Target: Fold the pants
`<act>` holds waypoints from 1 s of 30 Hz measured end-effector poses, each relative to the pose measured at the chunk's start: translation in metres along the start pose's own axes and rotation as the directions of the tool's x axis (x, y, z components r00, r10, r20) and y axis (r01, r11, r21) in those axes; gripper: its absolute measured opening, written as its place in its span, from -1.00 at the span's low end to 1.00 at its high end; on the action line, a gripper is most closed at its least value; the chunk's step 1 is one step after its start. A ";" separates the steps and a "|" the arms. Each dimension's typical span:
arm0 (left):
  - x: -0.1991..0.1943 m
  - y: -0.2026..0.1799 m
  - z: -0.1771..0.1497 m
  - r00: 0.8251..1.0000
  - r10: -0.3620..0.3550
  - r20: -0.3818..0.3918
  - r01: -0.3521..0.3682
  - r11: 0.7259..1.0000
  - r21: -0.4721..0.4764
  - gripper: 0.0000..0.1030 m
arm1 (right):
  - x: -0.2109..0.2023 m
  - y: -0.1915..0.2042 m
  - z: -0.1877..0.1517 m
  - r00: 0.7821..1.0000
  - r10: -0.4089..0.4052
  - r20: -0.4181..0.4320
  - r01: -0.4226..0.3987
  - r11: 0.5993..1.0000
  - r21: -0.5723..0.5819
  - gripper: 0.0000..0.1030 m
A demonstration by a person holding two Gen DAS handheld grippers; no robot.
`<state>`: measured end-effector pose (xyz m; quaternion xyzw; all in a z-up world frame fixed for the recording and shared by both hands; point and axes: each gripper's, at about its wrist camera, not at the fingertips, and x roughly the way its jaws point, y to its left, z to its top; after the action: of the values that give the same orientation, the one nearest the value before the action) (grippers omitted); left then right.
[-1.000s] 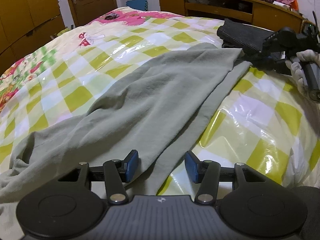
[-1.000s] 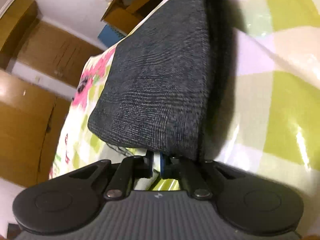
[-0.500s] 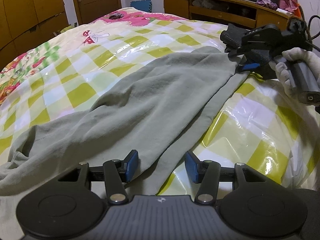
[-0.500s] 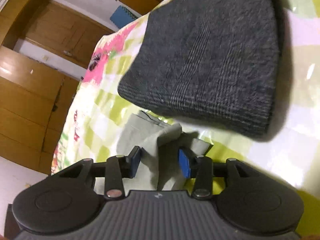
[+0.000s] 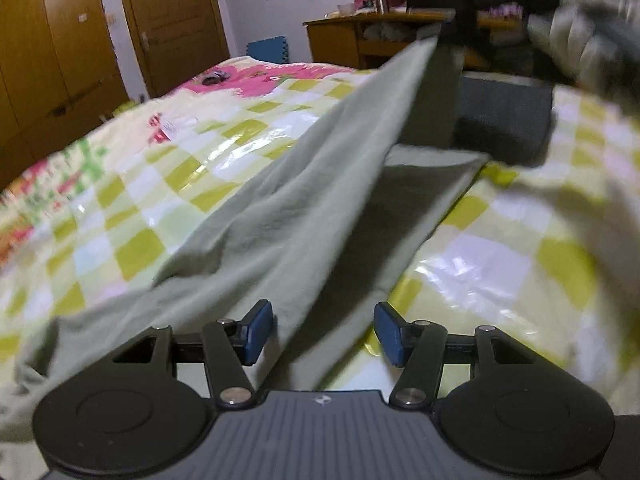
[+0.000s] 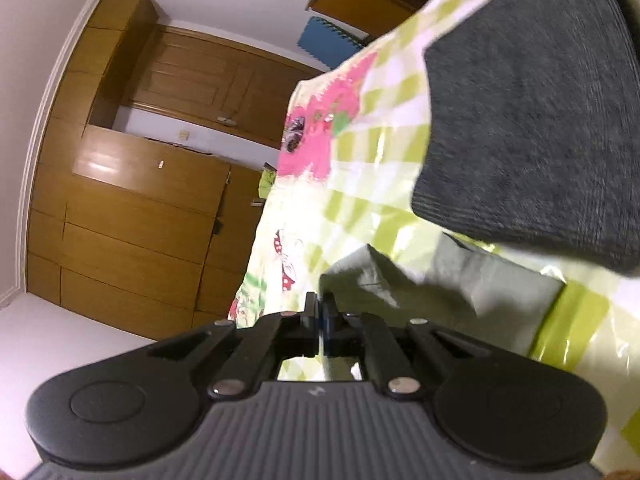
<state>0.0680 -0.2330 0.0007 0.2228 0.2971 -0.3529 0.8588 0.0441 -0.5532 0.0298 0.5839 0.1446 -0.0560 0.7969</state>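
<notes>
Lifted now, where half a second ago lay flat: the far hem of the grey-green pants (image 5: 304, 216), hoisted off the checked bedspread (image 5: 500, 264) into a taut ridge running up toward the right gripper (image 6: 321, 320). Closed since then too, that right claw, blue pads clenched on a bunched corner of the cloth.

Nearest, the left gripper (image 5: 323, 332): released, pads wide apart, straddling the near end of the pant leg without touching, holding nothing. Just beyond, the upper layer raised, the lower layer lying flat on the bed in shadow.

Risks, as judged from here:

- Only a thin pinch of hem in the right claw, so a quick pull likely slips it free and drops the fold.
- Nothing pinning the near end, so the whole garment may drag across the glossy bedspread rather than folding over itself.
- Only one layer apparently lifted, so the legs may separate and land skewed.

Farther off, the folded dark grey garment (image 5: 504, 120) just beside the raised hem, liable to be snagged or knocked. Beyond, wooden wardrobe (image 5: 48, 64) and desk (image 5: 344, 40), well apart.
</notes>
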 end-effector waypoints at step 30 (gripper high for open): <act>-0.002 0.027 -0.013 0.998 -0.014 -0.065 0.011 0.998 -0.058 -0.27 | 0.003 0.008 -0.019 1.000 0.011 0.006 -0.010 0.991 -0.133 -0.92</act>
<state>0.0818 -0.2067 -0.0030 0.2078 0.3365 -0.3421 0.8524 0.0465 -0.5327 0.0311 0.5299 0.1422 -0.0441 0.8349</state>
